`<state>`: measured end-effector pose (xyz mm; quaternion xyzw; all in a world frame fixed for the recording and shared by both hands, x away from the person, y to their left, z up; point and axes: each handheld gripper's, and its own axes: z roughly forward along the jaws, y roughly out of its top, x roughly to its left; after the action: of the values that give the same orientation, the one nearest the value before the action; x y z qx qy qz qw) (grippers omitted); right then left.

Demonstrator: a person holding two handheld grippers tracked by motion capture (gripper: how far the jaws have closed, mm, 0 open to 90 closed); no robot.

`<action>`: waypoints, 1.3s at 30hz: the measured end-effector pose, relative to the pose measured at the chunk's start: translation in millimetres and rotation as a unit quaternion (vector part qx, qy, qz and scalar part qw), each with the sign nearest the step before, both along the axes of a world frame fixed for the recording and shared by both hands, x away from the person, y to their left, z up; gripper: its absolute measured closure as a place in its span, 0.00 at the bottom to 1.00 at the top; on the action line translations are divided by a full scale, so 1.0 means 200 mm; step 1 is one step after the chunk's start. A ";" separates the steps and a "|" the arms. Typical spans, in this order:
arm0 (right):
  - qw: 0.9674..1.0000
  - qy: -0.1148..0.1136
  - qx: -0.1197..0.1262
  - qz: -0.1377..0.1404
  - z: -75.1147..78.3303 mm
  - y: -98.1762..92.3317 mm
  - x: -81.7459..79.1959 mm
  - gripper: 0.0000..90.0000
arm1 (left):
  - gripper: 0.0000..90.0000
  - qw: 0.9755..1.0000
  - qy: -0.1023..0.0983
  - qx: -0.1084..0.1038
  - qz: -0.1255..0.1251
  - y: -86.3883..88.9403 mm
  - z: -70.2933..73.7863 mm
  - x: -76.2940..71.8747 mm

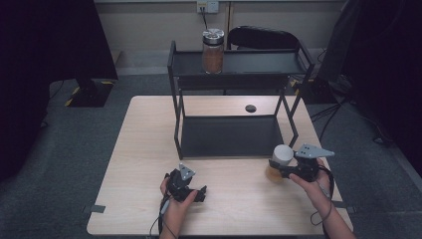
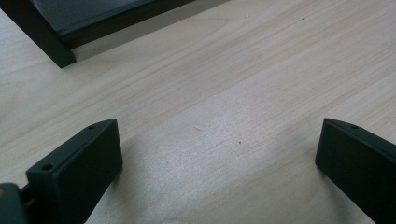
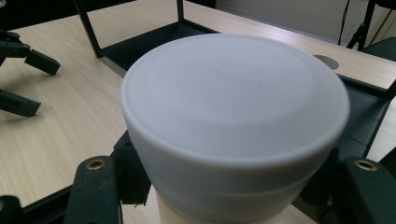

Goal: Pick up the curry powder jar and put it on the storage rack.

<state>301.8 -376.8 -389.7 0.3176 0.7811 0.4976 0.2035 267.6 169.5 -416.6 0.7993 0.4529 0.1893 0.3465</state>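
Note:
A jar with a white lid (image 1: 282, 155) stands near the table's right front, its brownish body below the lid. My right gripper (image 1: 278, 167) comes in from the right and is shut on it, its jaws pressing the jar just under the lid (image 3: 233, 107). My left gripper (image 1: 200, 192) lies low on the wooden table (image 1: 149, 149) at the front centre, held by a hand. It is open, with bare wood between its two black jaws (image 2: 219, 163). In the right gripper view the left gripper (image 3: 28, 84) sits far left with its jaws apart.
A black two-tier rack (image 1: 229, 137) stands at the back centre of the table. A second jar with a metal lid (image 1: 213, 51) and brown contents stands on its top shelf. A round cable hole (image 1: 251, 108) lies behind the rack's lower tray. A dark chair (image 1: 263, 37) stands beyond.

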 end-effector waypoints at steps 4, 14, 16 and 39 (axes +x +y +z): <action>1.000 0.001 -0.009 0.003 0.05 -0.01 0.00 0.39 | 0.00 1.000 0.000 0.000 0.000 0.00 0.00 0.00; 1.000 0.019 -0.005 0.020 0.17 0.03 0.06 0.39 | 0.00 1.000 0.000 0.000 0.000 0.00 0.00 0.00; 1.000 0.021 0.000 0.023 0.19 0.04 0.08 0.39 | 0.00 1.000 0.000 0.000 0.000 0.00 0.00 0.00; 0.999 0.018 -0.009 0.049 0.52 0.20 0.24 0.39 | 0.00 1.000 0.000 0.000 0.000 0.00 0.00 0.00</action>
<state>349.1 -336.3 -286.2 0.2863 0.8037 0.4941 0.1672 267.6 169.6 -416.6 0.7995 0.4528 0.1892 0.3464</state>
